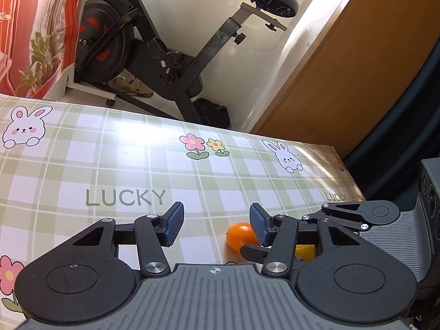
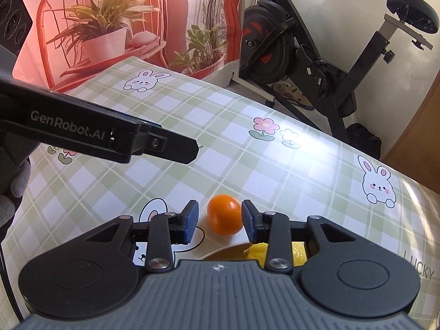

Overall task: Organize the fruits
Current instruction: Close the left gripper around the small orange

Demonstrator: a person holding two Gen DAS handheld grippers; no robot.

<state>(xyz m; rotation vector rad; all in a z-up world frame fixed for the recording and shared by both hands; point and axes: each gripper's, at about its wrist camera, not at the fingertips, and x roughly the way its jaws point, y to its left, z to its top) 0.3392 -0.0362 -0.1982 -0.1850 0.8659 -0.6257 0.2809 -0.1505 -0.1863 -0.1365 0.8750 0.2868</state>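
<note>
Fruits on the table number at least two: a small orange mandarin (image 2: 225,214) and a yellow lemon (image 2: 298,253). The mandarin lies on the green-and-white plaid tablecloth (image 2: 192,126), which is printed with rabbits, flowers and the word LUCKY. In the right wrist view it sits just ahead of the right gripper (image 2: 220,217), in line with the gap between the two blue pads (image 2: 191,218). The right-hand pad stands just beside its skin and the left-hand pad a little off it, so the jaws are apart with the fruit at their mouth; whether either pad touches cannot be told.

The lemon shows only in part, low in the same view behind the gripper's right linkage, next to a curved brown edge too hidden to name.

In the left wrist view the left gripper (image 1: 217,225) hangs above the cloth with its jaws apart and nothing between them. The mandarin appears there behind its right finger, partly covered by it, with a sliver of yellow beside it. The right gripper's body fills the right edge of that view.

From the right wrist view, one black finger of the left gripper, marked GenRobot.AI, reaches in from the left, and a grey-gloved hand (image 2: 12,189) shows at the left edge.

Beyond the table stand a black exercise bike (image 1: 165,55), a curtain printed with potted plants (image 2: 110,27) and a wooden door (image 1: 357,68).
</note>
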